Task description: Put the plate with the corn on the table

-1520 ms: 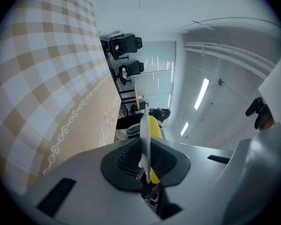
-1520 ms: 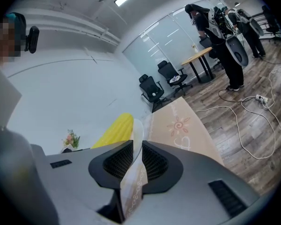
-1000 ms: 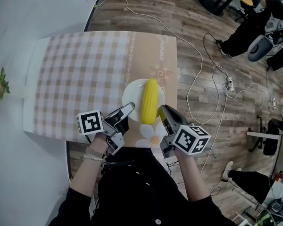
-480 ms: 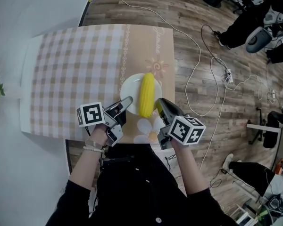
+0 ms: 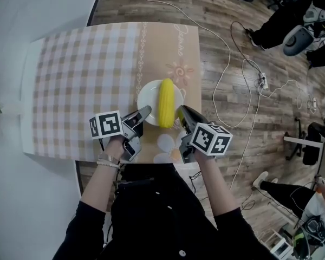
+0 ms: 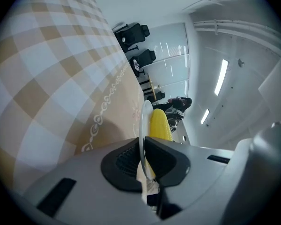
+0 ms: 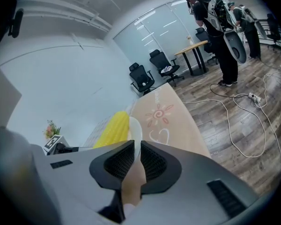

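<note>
The left claw (image 5: 145,111) and right claw (image 5: 182,110) stay clenched on opposite edges of the round white plate (image 5: 148,95). The plate, carrying the yellow corn cob (image 5: 166,102), has sunk toward the checked-cloth worktop (image 5: 81,75), so set-down seems close.

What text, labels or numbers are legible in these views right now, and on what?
No text is legible in any view.
Cursive print on the tablecloth: too small and blurred to read.
Left marker cube, right marker cube: black-and-white square patterns only, no letters.

White plate (image 5: 147,97), yellow corn cob (image 5: 166,103) lengthwise on it, at the near right of the checked table (image 5: 81,75)
</note>
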The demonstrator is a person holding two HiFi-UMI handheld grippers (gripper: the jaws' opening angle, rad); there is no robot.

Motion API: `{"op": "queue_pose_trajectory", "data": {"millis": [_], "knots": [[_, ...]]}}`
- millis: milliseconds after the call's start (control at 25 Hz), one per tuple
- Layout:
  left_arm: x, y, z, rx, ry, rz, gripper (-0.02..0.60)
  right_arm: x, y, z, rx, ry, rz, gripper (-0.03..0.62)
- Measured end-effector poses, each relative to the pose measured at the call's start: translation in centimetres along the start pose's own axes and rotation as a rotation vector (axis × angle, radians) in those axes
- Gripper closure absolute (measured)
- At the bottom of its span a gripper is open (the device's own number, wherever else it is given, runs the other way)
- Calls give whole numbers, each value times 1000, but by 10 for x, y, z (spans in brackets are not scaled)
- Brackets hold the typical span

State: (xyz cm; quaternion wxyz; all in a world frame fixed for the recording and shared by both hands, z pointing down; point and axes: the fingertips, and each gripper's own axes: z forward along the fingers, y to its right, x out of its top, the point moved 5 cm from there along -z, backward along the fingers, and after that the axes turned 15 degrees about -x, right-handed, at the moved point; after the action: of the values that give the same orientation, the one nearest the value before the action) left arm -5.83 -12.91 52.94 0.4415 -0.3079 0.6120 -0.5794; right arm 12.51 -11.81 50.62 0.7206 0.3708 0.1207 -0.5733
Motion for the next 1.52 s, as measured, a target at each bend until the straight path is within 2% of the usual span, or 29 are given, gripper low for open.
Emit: {"op": "queue_pose_trajectory", "data": {"millis": [560,760,1240,1520], "knots": [[7,-27,14,57,-41,0,552,-4,13,27,-39,-55,-25,522],[9,-35,22,99,-64,14,552,-5,20,37,-59,-73,-37,522],[17,-42,39,153,-73,15,548,3,32,53,-95,-87,-42,522],[16,-42,42,176,-113,9,546,2,34,57,-118,-98,-98,523]]}}
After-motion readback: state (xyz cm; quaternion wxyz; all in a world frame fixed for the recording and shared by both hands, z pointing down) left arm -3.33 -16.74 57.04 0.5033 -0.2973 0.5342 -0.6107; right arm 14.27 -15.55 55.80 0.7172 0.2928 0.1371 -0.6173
